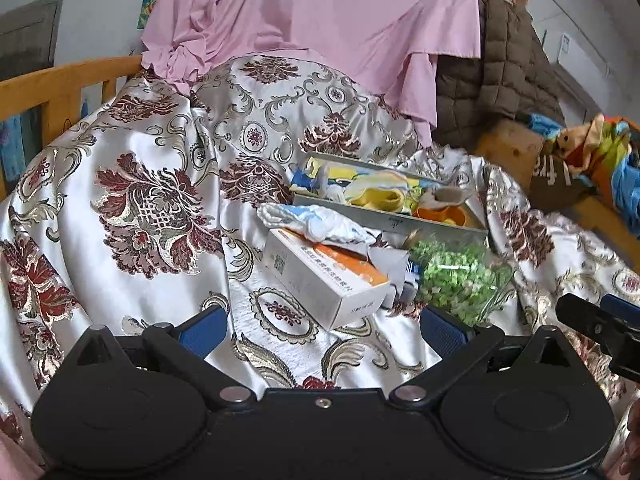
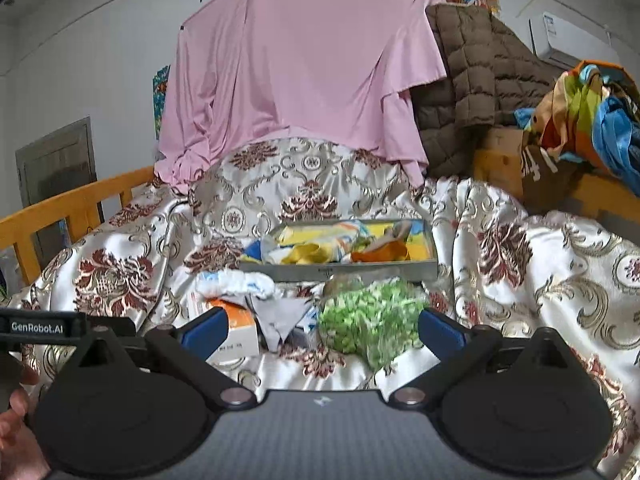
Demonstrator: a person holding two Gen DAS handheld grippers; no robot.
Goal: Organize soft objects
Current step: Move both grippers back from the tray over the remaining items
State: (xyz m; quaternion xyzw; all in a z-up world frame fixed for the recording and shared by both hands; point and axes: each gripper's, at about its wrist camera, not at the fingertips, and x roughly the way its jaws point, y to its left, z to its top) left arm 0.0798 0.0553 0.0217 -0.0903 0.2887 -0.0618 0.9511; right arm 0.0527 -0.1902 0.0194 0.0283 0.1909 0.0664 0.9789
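Observation:
A grey metal tray (image 1: 384,218) (image 2: 340,270) lies on the patterned satin bedspread and holds yellow, orange and blue soft pieces (image 1: 380,196) (image 2: 320,250). In front of it lie a white and blue cloth (image 1: 316,222) (image 2: 236,282), a white and orange box (image 1: 324,276) (image 2: 236,328), a grey paper piece (image 2: 278,316) and a green bag of small bits (image 1: 456,276) (image 2: 368,320). My left gripper (image 1: 320,330) is open and empty, just short of the box. My right gripper (image 2: 320,330) is open and empty, with the green bag between its fingers' line.
A pink sheet (image 1: 312,16) (image 2: 304,80) hangs behind the bed. A brown quilted coat (image 2: 472,92), a cardboard box (image 2: 500,160) and colourful cloths (image 2: 592,116) pile at the right. A wooden bed rail (image 1: 60,84) runs at the left. The right gripper shows in the left wrist view (image 1: 600,328).

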